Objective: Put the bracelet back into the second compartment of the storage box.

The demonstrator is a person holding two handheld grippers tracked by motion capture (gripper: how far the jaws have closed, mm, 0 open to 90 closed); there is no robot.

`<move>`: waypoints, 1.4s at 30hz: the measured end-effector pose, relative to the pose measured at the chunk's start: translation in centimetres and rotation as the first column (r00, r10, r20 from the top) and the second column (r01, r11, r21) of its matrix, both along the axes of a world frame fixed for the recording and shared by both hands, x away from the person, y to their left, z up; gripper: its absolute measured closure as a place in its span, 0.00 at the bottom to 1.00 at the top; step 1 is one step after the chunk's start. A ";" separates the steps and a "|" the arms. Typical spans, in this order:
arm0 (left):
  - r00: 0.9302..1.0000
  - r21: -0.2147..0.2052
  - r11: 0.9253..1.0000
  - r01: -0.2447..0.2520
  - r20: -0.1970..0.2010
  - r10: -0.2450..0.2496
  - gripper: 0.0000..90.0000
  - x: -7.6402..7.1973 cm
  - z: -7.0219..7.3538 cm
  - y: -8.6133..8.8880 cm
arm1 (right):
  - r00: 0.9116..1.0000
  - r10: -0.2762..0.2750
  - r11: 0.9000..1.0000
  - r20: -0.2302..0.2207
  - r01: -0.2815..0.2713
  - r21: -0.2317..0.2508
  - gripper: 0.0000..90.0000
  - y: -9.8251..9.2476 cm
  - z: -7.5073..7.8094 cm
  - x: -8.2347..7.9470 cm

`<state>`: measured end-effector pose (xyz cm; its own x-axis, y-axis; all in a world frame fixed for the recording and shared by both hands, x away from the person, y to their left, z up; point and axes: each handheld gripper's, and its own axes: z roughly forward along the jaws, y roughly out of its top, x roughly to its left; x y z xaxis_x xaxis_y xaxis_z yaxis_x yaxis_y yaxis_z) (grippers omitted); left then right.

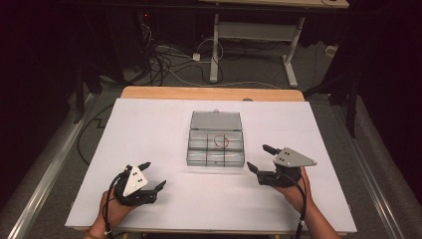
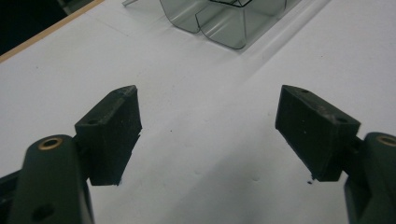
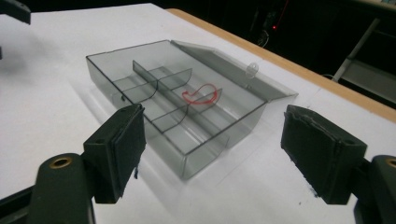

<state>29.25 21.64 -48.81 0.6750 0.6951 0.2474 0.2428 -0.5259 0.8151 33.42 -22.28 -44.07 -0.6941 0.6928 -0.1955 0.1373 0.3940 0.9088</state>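
Note:
A clear grey compartment box (image 1: 217,145) lies in the middle of the white table with its lid (image 1: 216,120) folded back flat. A red rubber band (image 1: 221,141) rests in one of its far compartments, seen as a red loop (image 3: 201,96) in the right gripper view. My right gripper (image 1: 262,158) hovers just right of the box, jaws wide apart with nothing between them. My left gripper (image 1: 153,175) rests near the table's front left, open and empty. In the left gripper view, a corner of the box (image 2: 219,21) lies beyond the pads (image 2: 114,133).
The white sheet (image 1: 149,124) covers a wooden table (image 1: 209,93). Beyond the far edge stand a desk frame (image 1: 256,35) and tangled cables (image 1: 164,62) on the floor. Bare white surface surrounds the box on all sides.

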 end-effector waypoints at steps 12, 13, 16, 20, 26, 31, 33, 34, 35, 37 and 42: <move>1.000 -0.001 1.000 0.019 -0.009 -0.019 0.39 0.1 0.1 0.2 | 1.000 -0.009 0.999 -0.011 0.009 -0.040 0.23 -1.3 -1.3 -1.0; 1.000 0.000 1.000 0.021 -0.011 -0.021 0.41 0.1 0.1 0.2 | 1.000 -0.012 0.999 -0.015 0.011 -0.051 0.24 -1.5 -1.5 -1.0; 0.999 0.001 0.999 0.038 -0.019 -0.038 0.53 0.1 0.1 0.1 | 1.000 -0.025 0.991 0.009 0.026 -0.128 0.27 -1.9 -2.4 -1.3; 0.999 0.024 0.999 0.046 -0.024 -0.045 0.73 0.3 0.2 -0.1 | 0.999 -0.035 0.994 -0.020 0.032 -0.107 0.31 -2.9 -2.7 -1.3; 0.998 0.006 0.999 0.031 -0.047 -0.031 0.92 0.4 0.3 0.1 | 0.998 -0.055 0.996 -0.011 0.054 -0.069 0.44 -3.2 -2.6 -1.4; 0.998 0.000 1.000 0.023 -0.065 -0.023 0.97 0.7 0.3 0.5 | 0.998 -0.055 0.994 -0.038 0.051 -0.100 0.79 -3.0 -2.7 -1.2; 0.997 0.003 1.000 0.024 -0.069 -0.024 0.97 0.9 0.2 0.6 | 0.998 -0.054 0.993 -0.039 0.050 -0.105 0.89 -2.9 -2.7 -1.1; 0.997 0.002 1.000 0.026 -0.071 -0.026 0.97 0.9 0.2 0.6 | 0.998 -0.052 0.993 -0.047 0.047 -0.105 0.93 -2.9 -2.7 -1.1; 0.997 0.002 1.000 0.031 -0.073 -0.031 0.97 0.9 0.2 0.6 | 0.998 -0.045 0.993 -0.051 0.040 -0.108 0.96 -2.8 -2.7 -1.0; 0.997 0.005 1.000 0.030 -0.074 -0.029 0.97 1.0 0.1 0.5 | 0.998 -0.052 0.991 -0.044 0.046 -0.125 0.99 -2.7 -2.7 -1.0; 0.996 0.016 0.999 0.036 -0.082 -0.035 0.97 1.0 0.1 0.5 | 0.998 -0.042 0.989 -0.044 0.035 -0.146 1.00 -2.4 -2.8 -0.9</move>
<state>30.26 22.15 -48.75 0.7176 0.6664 0.2025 0.2887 -0.5492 0.7842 32.52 -24.67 -46.85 -0.6781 0.6859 -0.2639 0.1959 0.5148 0.8346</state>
